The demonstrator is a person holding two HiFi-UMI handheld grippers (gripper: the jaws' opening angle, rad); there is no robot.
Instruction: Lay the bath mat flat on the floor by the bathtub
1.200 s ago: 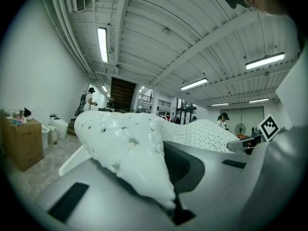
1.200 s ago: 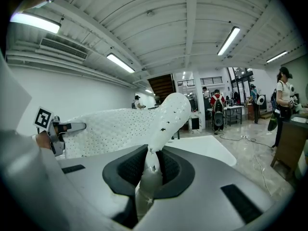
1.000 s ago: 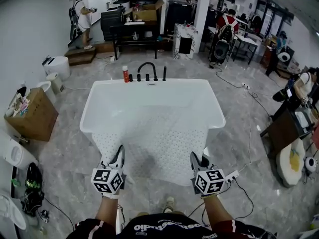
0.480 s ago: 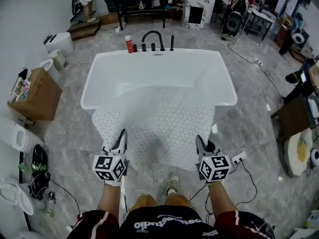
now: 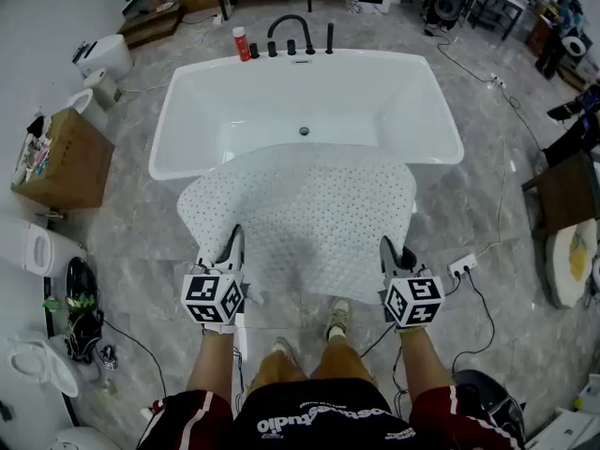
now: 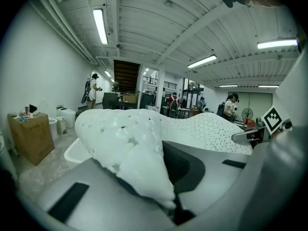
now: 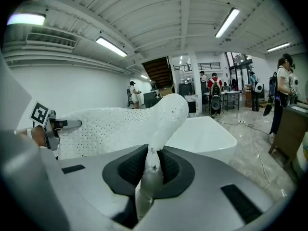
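Left gripper (image 5: 232, 247): sits lower left of centre in the head view. My fingers (image 6: 91, 189) are clamped shut on the near left corner of the bath mat (image 5: 300, 209). In the left gripper view it's a bunched white wad pinched right where they meet.

Right gripper (image 5: 387, 254): lower right of centre, roughly level with the left one. Same deal here, fingers (image 7: 226, 186) pressed together on the near right corner, with a thin fold of mat sticking up out of them.

Bath mat: white and dotted with little holes. It's stretched across the middle of the head frame between my two grippers, and its far edge lies over the near rim of the bathtub (image 5: 187, 101). Can't tell if any of it touches the floor (image 5: 141, 232).

Bathtub: white, fills the upper middle of the frame, drain visible. There's a black faucet (image 5: 289, 32) at the far end and a red bottle (image 5: 241, 43) just left of it.

Floor: grey marbled tile all round the tub.

Me: standing at the bottom centre, one shoe (image 5: 339, 315) just below the mat's near edge.

Other stuff: cardboard box (image 5: 58, 162) at the left edge, power strip (image 5: 462, 268) on the floor right of my right gripper.
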